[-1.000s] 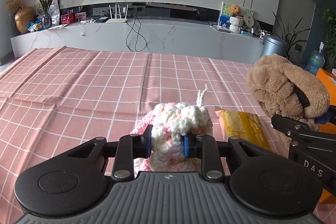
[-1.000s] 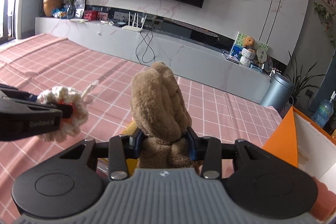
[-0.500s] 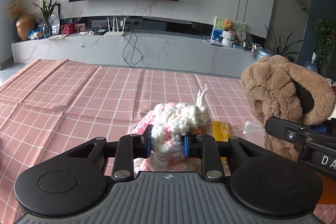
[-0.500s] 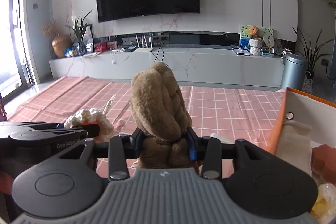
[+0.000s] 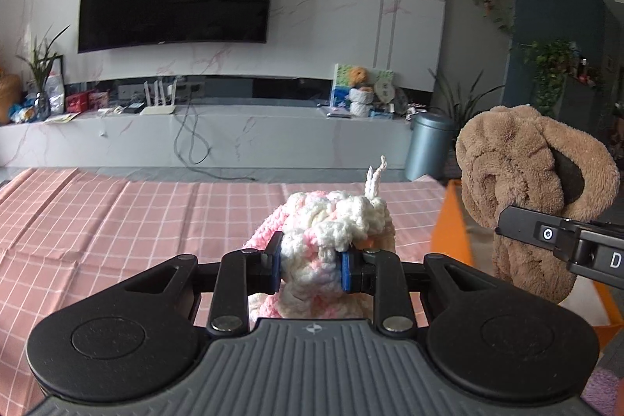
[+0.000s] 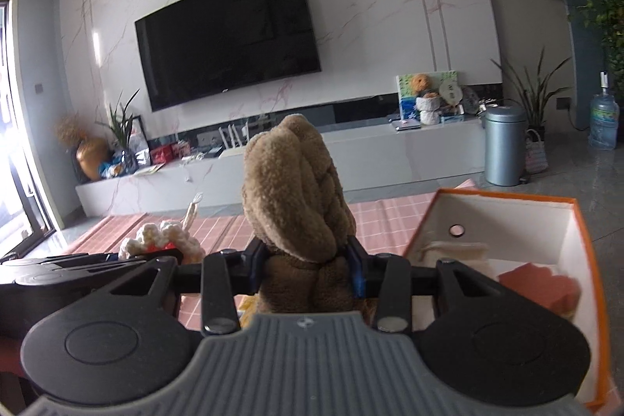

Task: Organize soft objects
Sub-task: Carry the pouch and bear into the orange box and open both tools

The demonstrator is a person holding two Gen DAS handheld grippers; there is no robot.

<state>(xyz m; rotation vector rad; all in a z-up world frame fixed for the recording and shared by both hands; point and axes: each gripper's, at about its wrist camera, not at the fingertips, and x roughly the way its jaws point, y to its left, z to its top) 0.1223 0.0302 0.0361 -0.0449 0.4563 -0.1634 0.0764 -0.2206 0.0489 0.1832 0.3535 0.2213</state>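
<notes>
The left gripper (image 5: 311,262) pinched the yarn toy (image 5: 335,221) above the tabletop (image 5: 117,221). The right gripper (image 6: 306,269) pinched the brown plush (image 6: 296,190) beside the box (image 6: 507,199). Both remained unstowed; the box already held some items.

The surface (image 5: 117,232) wears a pink cloth with a white grid, creased in long folds toward its left side. At its right end sits an orange box (image 6: 507,199) with white inner walls, holding a cream cloth piece and a reddish block.
</notes>
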